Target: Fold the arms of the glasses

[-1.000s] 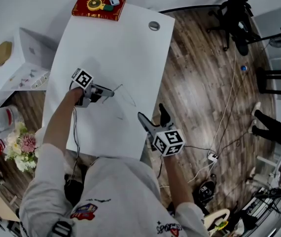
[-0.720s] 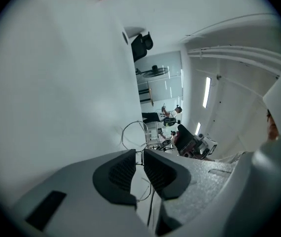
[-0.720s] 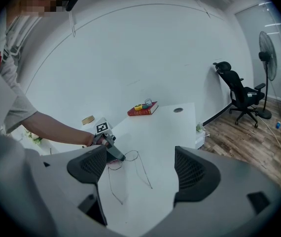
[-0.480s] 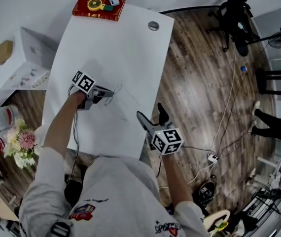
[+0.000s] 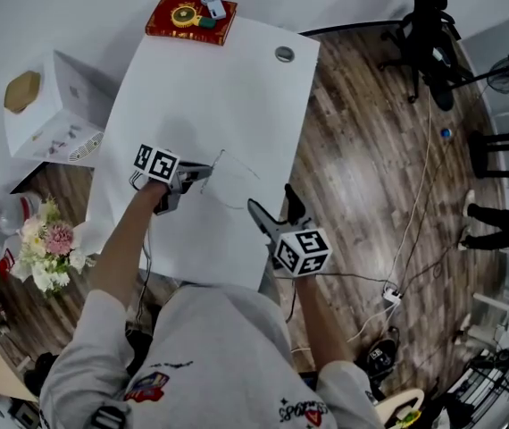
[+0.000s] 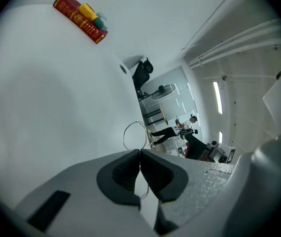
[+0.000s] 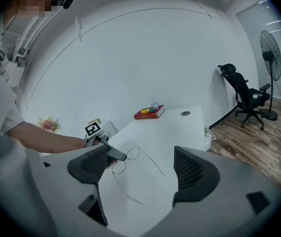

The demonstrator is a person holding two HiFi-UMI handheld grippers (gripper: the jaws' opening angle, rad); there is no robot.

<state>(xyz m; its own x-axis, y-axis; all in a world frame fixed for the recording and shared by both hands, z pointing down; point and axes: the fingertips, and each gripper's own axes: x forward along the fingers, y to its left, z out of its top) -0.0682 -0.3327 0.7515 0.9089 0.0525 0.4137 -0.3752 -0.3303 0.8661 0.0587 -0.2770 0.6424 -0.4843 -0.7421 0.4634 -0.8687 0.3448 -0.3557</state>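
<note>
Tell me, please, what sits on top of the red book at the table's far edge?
On the red book sit a small white object, a yellow one and a green one; the cover beneath them is hidden.

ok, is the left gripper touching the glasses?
Touching. In its own view, the left gripper has its jaws shut on the thin wire frame of the glasses, beside one lens.
</note>
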